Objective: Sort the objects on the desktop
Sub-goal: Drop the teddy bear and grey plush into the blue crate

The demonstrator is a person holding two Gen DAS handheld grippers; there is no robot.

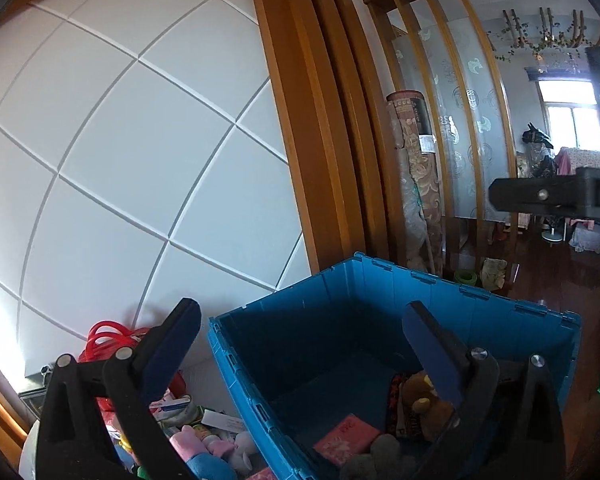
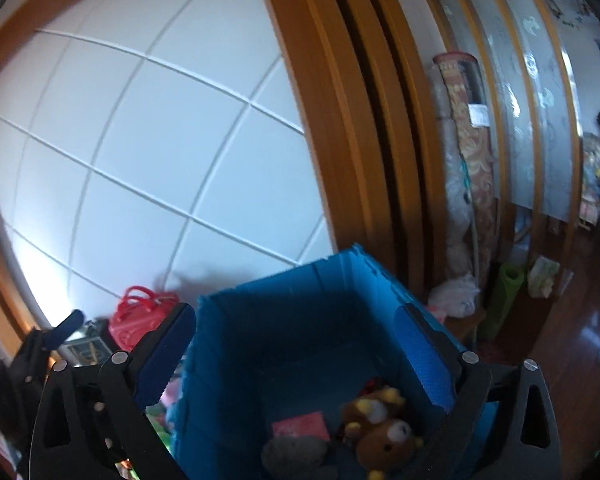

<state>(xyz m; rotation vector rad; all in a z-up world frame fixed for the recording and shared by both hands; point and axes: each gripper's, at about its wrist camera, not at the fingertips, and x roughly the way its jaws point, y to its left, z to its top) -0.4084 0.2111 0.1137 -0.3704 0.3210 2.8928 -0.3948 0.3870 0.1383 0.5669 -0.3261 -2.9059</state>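
Holding my left gripper [image 1: 300, 344] wide, nothing between pads, poised above blue crate [image 1: 476, 312] rim. My right gripper [image 2: 296, 344] also spread wide, empty, over same crate. Inside crate, near end: brown bear plush [image 2: 384, 440], grey plush [image 2: 292, 456], pink packet [image 2: 302, 424]. Left of crate, loose clutter: pink-and-blue doll [image 1: 198, 450], red coiled cord [image 1: 108, 340]. White panelled wall [image 1: 120, 160] far behind.
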